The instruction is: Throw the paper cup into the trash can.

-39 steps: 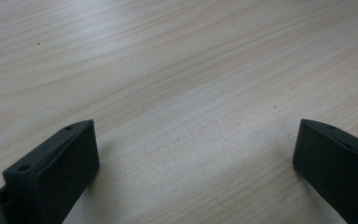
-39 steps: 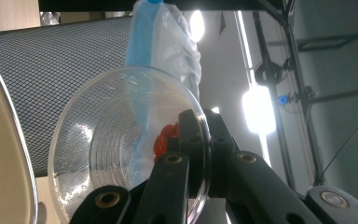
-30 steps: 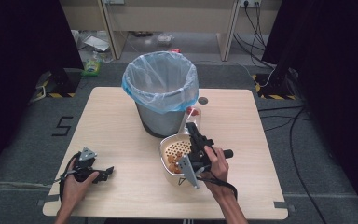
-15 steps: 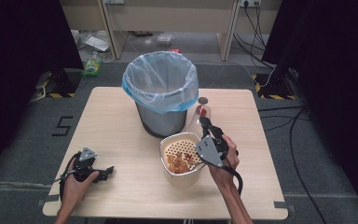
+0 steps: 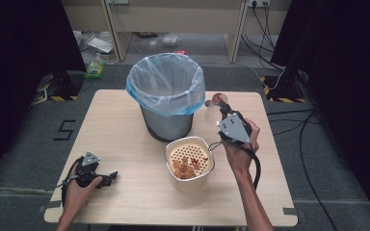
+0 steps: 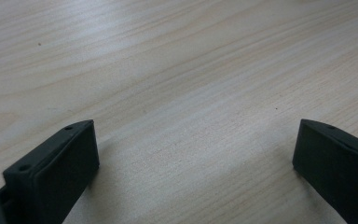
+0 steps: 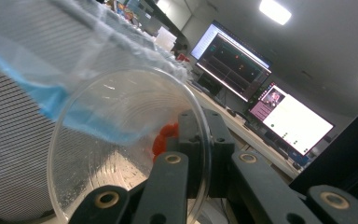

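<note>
High view: we find the right gripper [image 5: 220, 111] raised at 3 o'clock of the lined bin [image 5: 166, 96], its fingers pinching the wall of a clear plastic cup [image 5: 213, 107] tilted beside the bin. The left gripper [image 5: 107, 178] rests on the desk [image 5: 125, 144] at 7 o'clock, fingers spread.

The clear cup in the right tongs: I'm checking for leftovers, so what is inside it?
In the right gripper view, the clear cup holds something red-orange near its bottom. The right tongs, clamped on the rim, cover part of it, so how much remains cannot be told.
</note>
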Motion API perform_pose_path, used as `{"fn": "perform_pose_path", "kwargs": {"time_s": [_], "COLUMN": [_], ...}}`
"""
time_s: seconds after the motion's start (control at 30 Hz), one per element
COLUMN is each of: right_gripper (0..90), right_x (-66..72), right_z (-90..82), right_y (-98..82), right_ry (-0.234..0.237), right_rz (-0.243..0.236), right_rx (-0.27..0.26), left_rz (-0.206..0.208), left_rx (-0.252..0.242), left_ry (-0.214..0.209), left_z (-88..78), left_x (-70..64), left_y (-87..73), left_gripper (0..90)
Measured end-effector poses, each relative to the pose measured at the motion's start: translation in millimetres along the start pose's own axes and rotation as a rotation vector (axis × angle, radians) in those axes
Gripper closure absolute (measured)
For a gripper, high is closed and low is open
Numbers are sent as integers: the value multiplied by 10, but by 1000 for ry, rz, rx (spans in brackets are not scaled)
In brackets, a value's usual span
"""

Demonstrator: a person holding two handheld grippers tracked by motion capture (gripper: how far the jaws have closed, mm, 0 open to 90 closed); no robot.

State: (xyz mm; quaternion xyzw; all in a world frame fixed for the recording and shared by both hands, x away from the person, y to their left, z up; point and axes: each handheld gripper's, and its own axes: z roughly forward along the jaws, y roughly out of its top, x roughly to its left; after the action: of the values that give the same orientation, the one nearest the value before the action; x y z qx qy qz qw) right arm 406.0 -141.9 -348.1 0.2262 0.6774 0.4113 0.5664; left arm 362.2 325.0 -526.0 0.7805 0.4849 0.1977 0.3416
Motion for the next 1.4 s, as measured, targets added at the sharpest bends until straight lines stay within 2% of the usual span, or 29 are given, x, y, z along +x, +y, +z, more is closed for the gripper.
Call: {"fn": "perform_pose_path", "kwargs": {"time_s": [0.27, 0.43, 0.63, 0.8, 0.87, 0.97, 1.1, 1.23, 1.4], "right_gripper": [879, 878, 878, 878, 878, 878, 878, 876, 847], "right_x": [-258, -400, -423, -311, -234, -141, 35, 185, 347], "right_z": [145, 260, 445, 662, 781, 910, 1115, 1271, 1419], "right_y": [231, 453, 760, 967, 1036, 1103, 1203, 1275, 1315], "right_ry": [-11, 15, 45, 82, 90, 101, 129, 156, 178], "right_rz": [4, 3, -24, -23, -46, -45, -60, -52, -67], "right_rx": [-7, -42, -53, -60, -52, -61, -39, -17, 15], "left_rz": [0, 0, -1, 0, 0, 0, 0, 0, 0], "left_rx": [-1, -1, -1, -1, -1, -1, -1, -1, -1], "left_ry": [1, 1, 1, 1, 0, 1, 1, 1, 1], "left_z": [0, 0, 1, 1, 1, 1, 1, 1, 1], "left_x": [0, 0, -1, -1, -1, -1, -1, -1, -1], "left_y": [0, 0, -1, -1, -1, 0, 0, -1, -1], "left_gripper": [0, 0, 0, 0, 0, 0, 0, 0, 0]}}
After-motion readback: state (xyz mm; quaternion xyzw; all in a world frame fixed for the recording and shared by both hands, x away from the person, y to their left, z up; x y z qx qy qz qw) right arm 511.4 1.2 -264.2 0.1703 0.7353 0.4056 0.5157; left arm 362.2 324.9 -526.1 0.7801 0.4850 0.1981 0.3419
